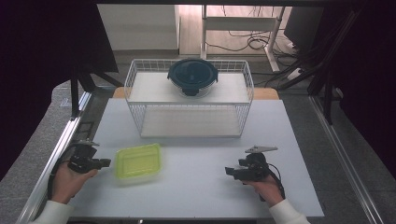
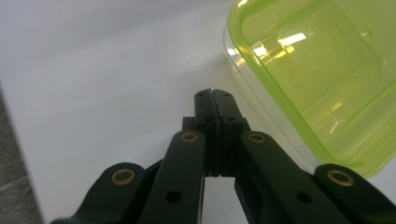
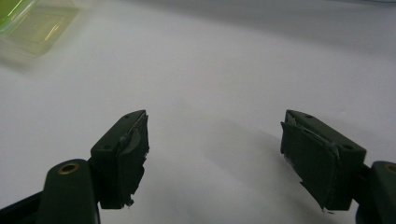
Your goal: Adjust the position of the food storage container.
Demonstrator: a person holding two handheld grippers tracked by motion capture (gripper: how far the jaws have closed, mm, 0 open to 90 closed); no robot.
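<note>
A shallow box with a yellow-green lid [image 1: 138, 162] lies flat on the white tabletop [image 1: 196, 186], and everything else is best placed from it. It sits toward the person's left, in front of the left front corner of a white wire basket [image 1: 189, 100], with a strip of bare tabletop between the two.

The left gripper [image 1: 105, 163] is held level just to the left of the box, its tip pointing at the box's left edge and very near it; from above a narrow gap seems to remain, though contact cannot be ruled out. In the left gripper view [image 2: 214, 99] the jaws are pressed fully together with nothing between them, and the box [image 2: 322, 84] lies just to the right of the tip, its clear lower wall showing under the green lid.

The right gripper [image 1: 229, 171] is well apart from the box, on its right, resting low over the tabletop and pointing back toward it. In the right gripper view [image 3: 215, 154] its jaws stand wide apart and hold nothing, with bare tabletop between them; the box [image 3: 32, 23] is a blur at the far upper left.

Behind the box, inside the basket, a round container with a dark blue lid [image 1: 192, 77] rests on a white shelf.
</note>
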